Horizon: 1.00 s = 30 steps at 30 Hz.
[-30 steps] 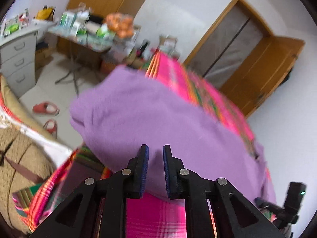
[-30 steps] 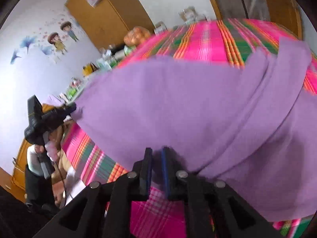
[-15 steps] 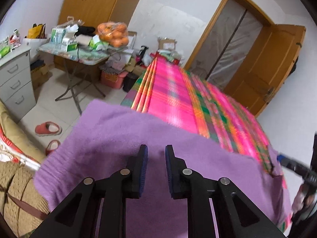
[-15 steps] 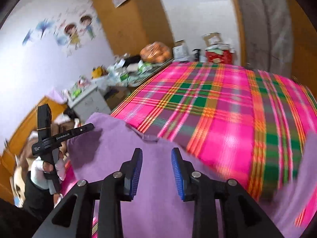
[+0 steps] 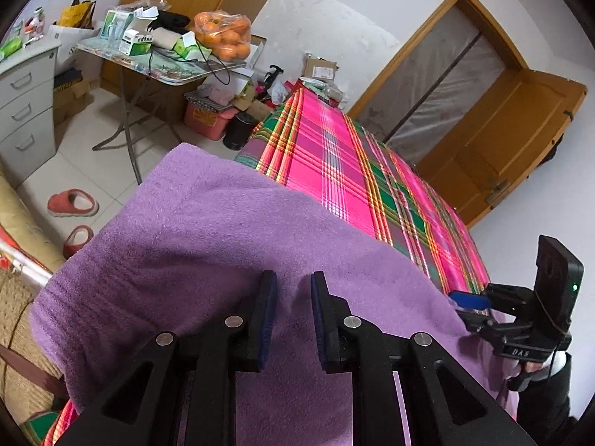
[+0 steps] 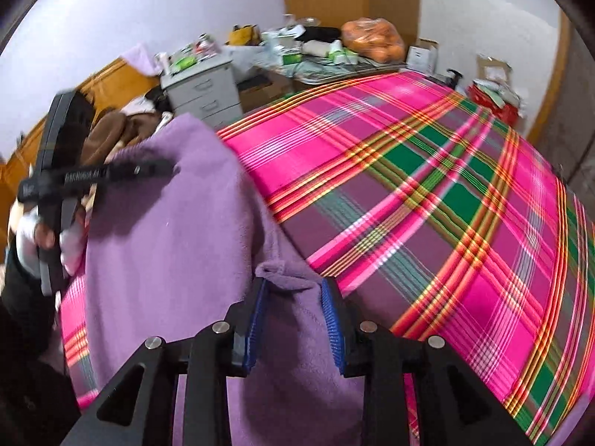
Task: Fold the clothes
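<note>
Both grippers' fingers, left gripper (image 5: 290,316) and right gripper (image 6: 293,319), now stand parted and released over the purple garment (image 5: 223,260) lying beneath them, which was aloft a second ago, so that fold is laid.

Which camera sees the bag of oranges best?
The left wrist view. There the bag of oranges sits sharp on the cluttered folding table, and single fruits show through the clear plastic. The right wrist view shows the same bag farther off and blurry, just an orange lump beyond the plaid bed cover.
</note>
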Available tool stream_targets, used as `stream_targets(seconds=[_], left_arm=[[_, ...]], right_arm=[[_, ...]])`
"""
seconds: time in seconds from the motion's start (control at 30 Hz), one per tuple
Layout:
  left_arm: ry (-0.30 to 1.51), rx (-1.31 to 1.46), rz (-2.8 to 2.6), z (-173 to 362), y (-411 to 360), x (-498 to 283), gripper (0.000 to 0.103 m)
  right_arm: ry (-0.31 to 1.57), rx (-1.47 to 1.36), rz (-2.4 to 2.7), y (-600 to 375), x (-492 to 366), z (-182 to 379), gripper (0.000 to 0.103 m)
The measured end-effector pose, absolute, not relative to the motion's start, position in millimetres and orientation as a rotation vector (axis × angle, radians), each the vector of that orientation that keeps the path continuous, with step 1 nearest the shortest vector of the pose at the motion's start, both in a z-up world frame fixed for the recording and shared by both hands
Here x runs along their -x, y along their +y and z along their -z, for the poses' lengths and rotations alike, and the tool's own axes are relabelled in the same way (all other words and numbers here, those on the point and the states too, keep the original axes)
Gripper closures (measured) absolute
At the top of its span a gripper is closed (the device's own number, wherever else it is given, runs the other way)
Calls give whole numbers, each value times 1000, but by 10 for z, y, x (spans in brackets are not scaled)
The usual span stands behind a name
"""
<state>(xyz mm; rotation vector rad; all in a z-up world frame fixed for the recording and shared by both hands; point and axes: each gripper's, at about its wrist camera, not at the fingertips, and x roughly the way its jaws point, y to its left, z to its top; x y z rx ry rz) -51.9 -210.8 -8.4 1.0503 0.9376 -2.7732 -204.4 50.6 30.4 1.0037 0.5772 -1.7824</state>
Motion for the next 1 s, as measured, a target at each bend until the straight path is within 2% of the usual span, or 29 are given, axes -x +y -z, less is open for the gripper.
stream_targets(seconds=[0.23,0.3,0.37,0.4,0.57,0.77,0.93,1.0], left_arm=[[940,-1049,2770,86,-2108,527,84],[941,-1049,2770,85,-2107,524,84],[942,-1049,2770,80,-2112,528,84],[943,-1049,2770,80,-2114,528,84],[948,-1048,2771,83,-2124,529,84],[964,-1045,2774,90,-2141,519,84],[960,-1031,2778,73,-2140,488,84],[898,-1029,2786,21,-2102,468,84]], right_arm=[[688,-943,1750,395,1948,-287,73],[737,-919,1735,379,1895,-264,76],[766,-892,1735,371,1857,-263,91],[766,-888,1741,369,1859,-267,93],[597,-905,1860,527,2110,-409,98],[317,-1140,1991,757,2669,-334,101],[217,-1117,2056,901,2572,-482,100],[160,-1075,2046,971,2441,-610,100]])
